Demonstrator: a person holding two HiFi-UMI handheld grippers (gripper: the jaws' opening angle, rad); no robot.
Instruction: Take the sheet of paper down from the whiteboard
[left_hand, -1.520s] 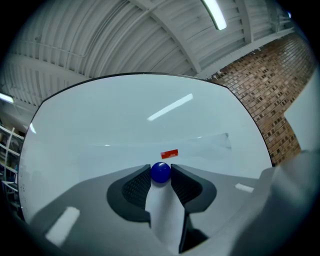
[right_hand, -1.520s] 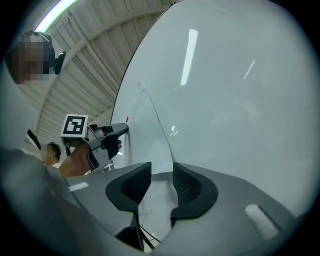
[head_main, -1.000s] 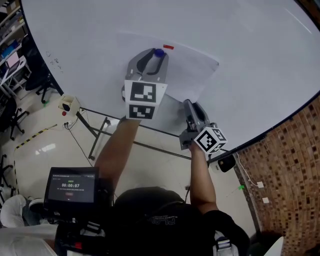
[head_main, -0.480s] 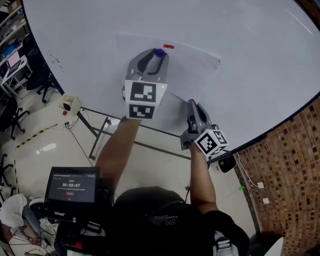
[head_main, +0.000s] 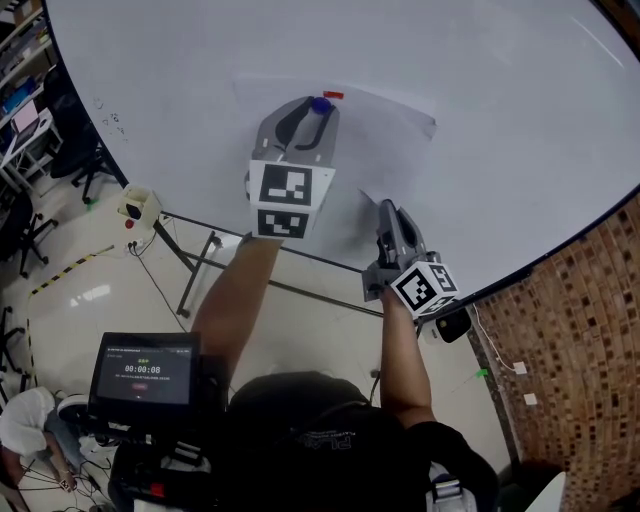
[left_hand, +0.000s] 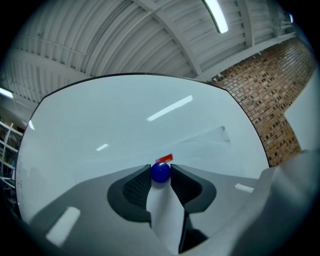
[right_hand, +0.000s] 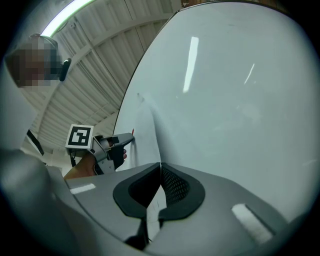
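At five o'clock, the sheet of paper (head_main: 385, 140) is newly being clamped by the right gripper (head_main: 384, 207), the blue magnet (left_hand: 160, 172) by the left gripper (head_main: 317, 110): removal readied.

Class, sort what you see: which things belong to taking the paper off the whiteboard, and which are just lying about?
Job: paper, whiteboard, blue magnet gripped in the left claw, red tab, right claw shut on the paper's edge.
Lying about: timer screen, chair, brick wall.
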